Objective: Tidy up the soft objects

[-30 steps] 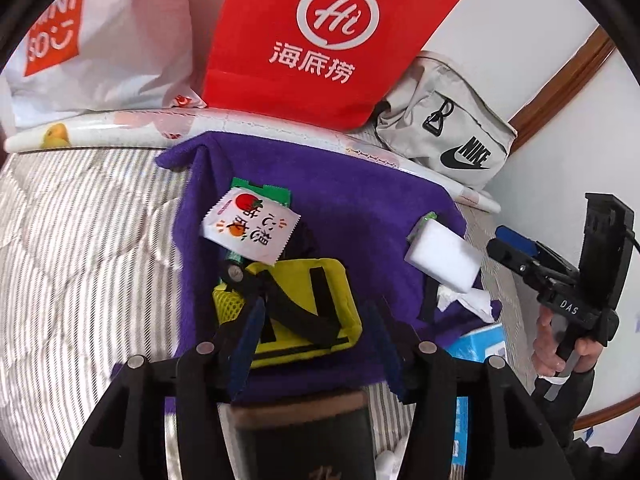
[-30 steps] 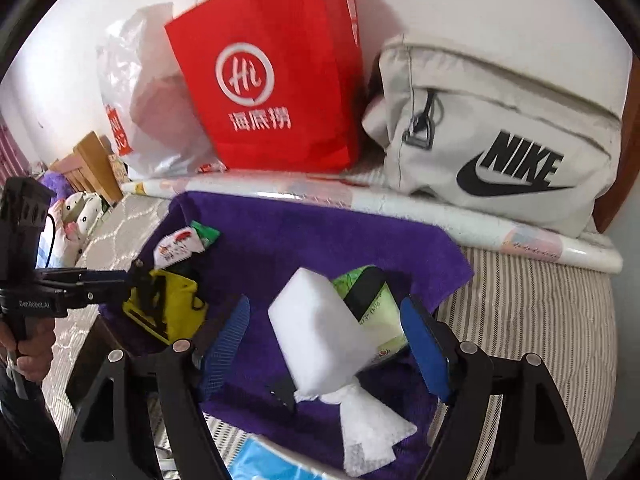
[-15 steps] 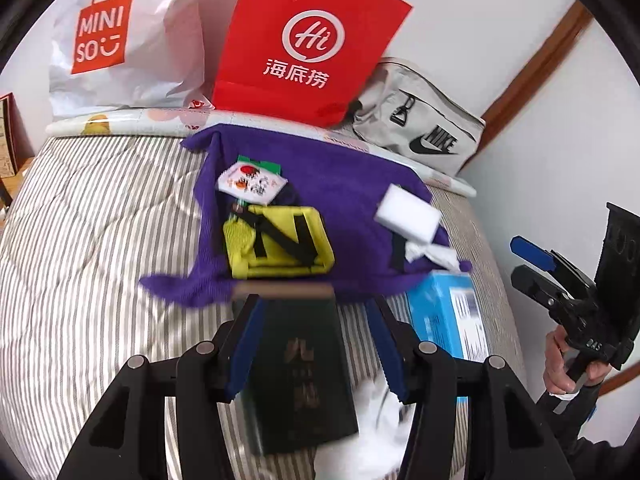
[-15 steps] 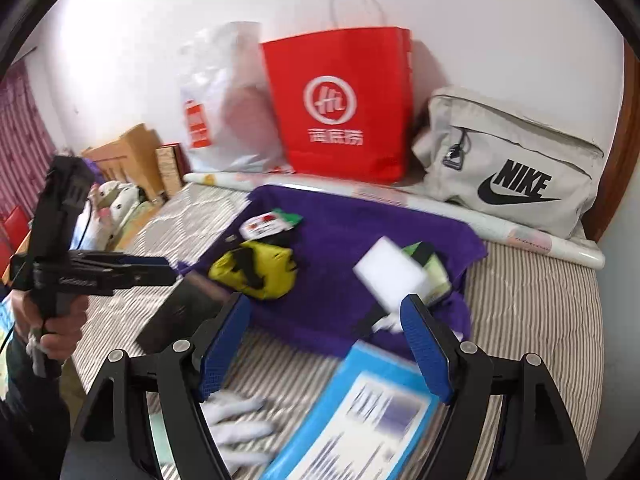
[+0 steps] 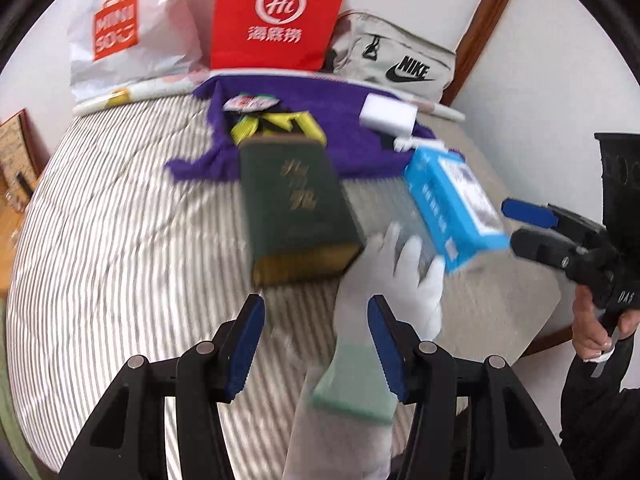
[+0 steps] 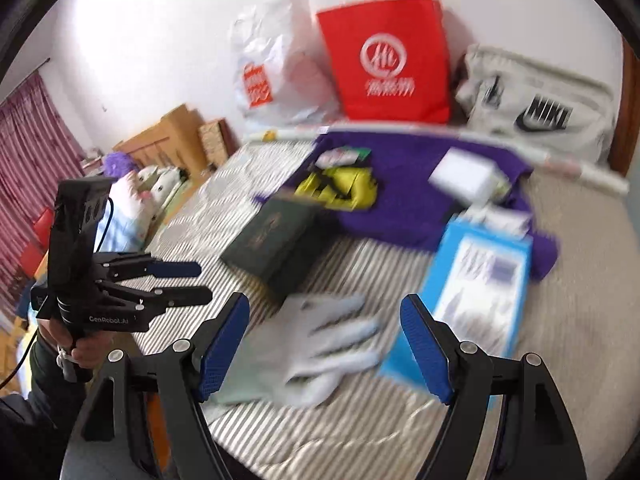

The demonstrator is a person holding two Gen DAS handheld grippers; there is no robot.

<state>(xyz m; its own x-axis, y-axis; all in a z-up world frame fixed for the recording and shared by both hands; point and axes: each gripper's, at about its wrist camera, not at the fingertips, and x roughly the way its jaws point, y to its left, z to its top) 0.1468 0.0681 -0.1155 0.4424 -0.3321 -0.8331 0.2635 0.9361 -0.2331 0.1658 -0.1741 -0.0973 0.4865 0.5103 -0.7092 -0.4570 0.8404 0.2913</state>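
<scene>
A white glove [image 5: 404, 276] with a green cuff lies on the striped bed, between a dark green box [image 5: 296, 204] and a blue box [image 5: 452, 196]. It also shows in the right wrist view [image 6: 320, 344]. A purple towel [image 5: 344, 120] farther back carries a yellow pouch [image 5: 276, 124], a white sponge [image 5: 388, 112] and a snack packet [image 5: 248, 102]. My left gripper [image 5: 316, 344] is open and empty just before the glove's cuff. My right gripper [image 6: 324, 348] is open and empty over the glove.
A red paper bag [image 5: 276, 12], a white Miniso bag [image 5: 116, 28] and a grey Nike bag [image 5: 400, 64] stand against the wall behind a rolled poster [image 5: 132, 94]. Wooden furniture [image 6: 168, 140] and plush toys [image 6: 152, 184] lie left of the bed.
Both grippers have pulled back from the purple towel toward the bed's near side. The green box, blue box and white glove have come into view. Both stay open.
</scene>
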